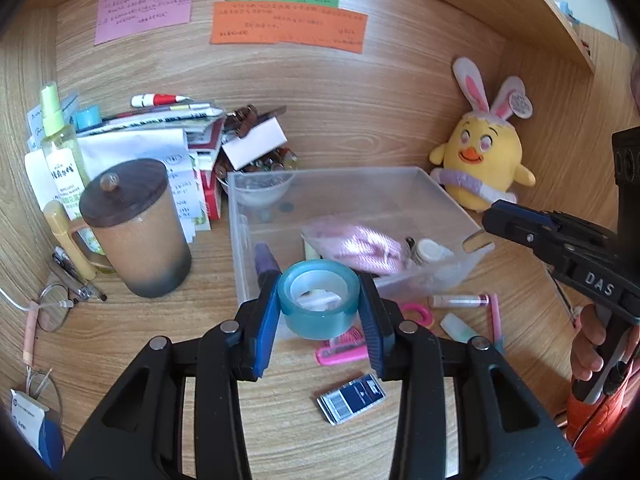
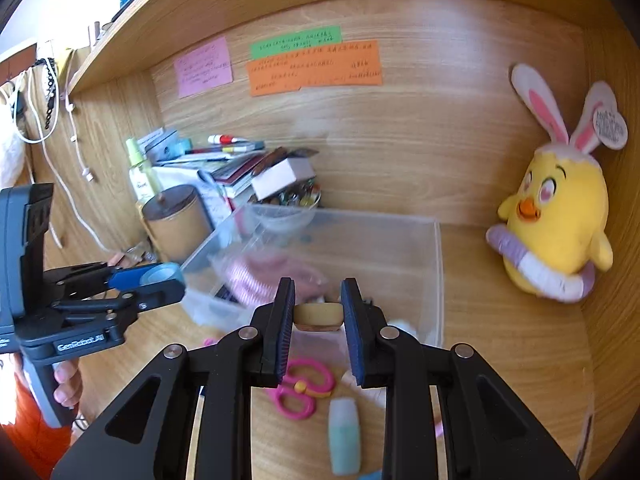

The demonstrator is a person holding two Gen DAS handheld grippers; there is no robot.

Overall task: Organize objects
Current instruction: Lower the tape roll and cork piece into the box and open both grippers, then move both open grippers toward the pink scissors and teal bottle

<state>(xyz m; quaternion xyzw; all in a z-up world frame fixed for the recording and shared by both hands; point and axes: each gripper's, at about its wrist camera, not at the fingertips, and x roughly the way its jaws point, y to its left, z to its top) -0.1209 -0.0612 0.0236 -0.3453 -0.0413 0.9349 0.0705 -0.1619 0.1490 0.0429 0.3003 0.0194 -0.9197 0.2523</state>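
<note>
Left gripper (image 1: 320, 300) clamped a teal tape roll (image 1: 318, 300) above the clear bin's (image 1: 240, 240) near wall; right gripper (image 2: 318, 314) pinched a small tan disc (image 2: 318, 316) over the bin. Risk: loose grips letting either drop onto desk clutter outside

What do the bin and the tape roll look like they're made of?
Bin: likely clear plastic with a frosted finish; the desk and the things inside show hazily through its walls. Tape roll: seemingly translucent blue-tinted plastic film, glossy, wound on a white core.
</note>
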